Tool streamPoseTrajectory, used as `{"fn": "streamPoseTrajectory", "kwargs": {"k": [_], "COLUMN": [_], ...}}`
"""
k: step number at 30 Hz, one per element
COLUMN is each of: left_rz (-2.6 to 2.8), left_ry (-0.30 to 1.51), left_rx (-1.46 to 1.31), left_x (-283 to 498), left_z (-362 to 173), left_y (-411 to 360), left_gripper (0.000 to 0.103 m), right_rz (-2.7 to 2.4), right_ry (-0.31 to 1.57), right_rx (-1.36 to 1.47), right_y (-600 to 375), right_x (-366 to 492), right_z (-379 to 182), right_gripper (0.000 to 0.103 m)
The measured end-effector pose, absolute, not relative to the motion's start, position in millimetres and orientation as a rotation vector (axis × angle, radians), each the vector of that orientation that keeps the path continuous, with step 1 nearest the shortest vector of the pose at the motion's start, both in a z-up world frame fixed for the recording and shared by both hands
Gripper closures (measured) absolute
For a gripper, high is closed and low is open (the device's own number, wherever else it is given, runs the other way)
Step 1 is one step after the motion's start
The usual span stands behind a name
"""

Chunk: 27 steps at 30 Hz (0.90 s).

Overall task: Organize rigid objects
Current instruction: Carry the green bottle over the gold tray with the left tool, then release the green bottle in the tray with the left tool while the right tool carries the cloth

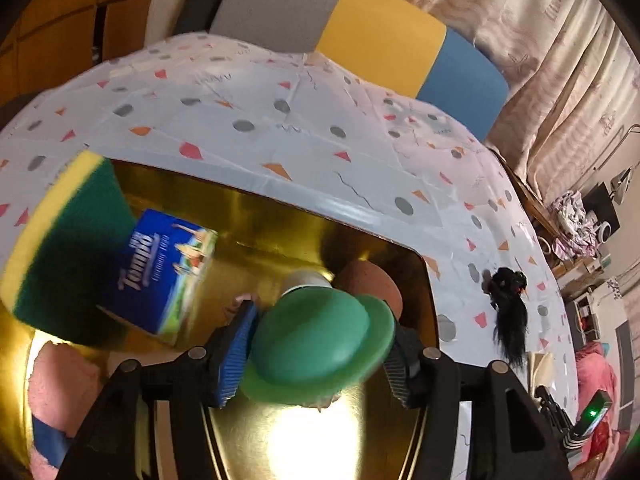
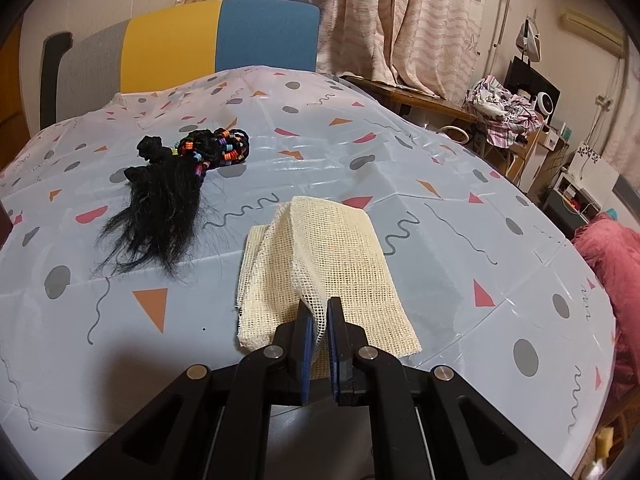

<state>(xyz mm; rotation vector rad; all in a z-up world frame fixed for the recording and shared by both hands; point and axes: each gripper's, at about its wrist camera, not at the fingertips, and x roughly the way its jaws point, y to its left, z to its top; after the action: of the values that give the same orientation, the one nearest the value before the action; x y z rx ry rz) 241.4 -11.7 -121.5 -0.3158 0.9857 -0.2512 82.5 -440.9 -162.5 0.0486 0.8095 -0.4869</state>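
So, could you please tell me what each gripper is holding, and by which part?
The right gripper pinches the cream mesh cloth by a raised fold near its close edge. The left gripper straddles the green lid; its fingers look clear of it.

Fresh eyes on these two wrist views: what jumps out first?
The shiny gold tray fills the left wrist view, with the green domed lid between the left gripper's open jaws above it. A green-and-yellow sponge and a blue Tempo tissue pack sit at its left. In the right wrist view, the right gripper pinches a cream mesh cloth beside black hair ties.
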Motion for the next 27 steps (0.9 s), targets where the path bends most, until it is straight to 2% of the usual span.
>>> {"fn": "streamPoseTrajectory", "kwargs": {"k": [13,14,16,18,27], "left_rz": [-0.26,-0.257,-0.242,-0.224,-0.227], "left_ry": [1.011,0.999,0.967,0.935,0.859], "left_rx": [-0.316,-0.302,-0.262,-0.235,-0.234], "left_x": [186.6,181.6,170.4,161.2,130.0], "left_z": [-120.0,-117.2,-110.3,-103.9,-90.3], "left_y": [-1.6,-0.6,3.0,9.0,34.0], "left_gripper": [0.042,0.041,0.031,0.028,0.028], "right_rz": [-0.491,-0.491,-0.484,-0.472,-0.351], "right_ry": [0.811,0.812,0.817,0.824,0.842], "right_rx": [0.041,0.038,0.033,0.031,0.119], "right_y": [-439.2,-438.8,-437.7,-436.9,-413.6], "right_x": [82.5,82.8,83.4,84.1,73.0], "right_z": [-162.6,-162.6,-161.9,-161.0,-146.5], "right_gripper": [0.096,0.096,0.096,0.096,0.096]}}
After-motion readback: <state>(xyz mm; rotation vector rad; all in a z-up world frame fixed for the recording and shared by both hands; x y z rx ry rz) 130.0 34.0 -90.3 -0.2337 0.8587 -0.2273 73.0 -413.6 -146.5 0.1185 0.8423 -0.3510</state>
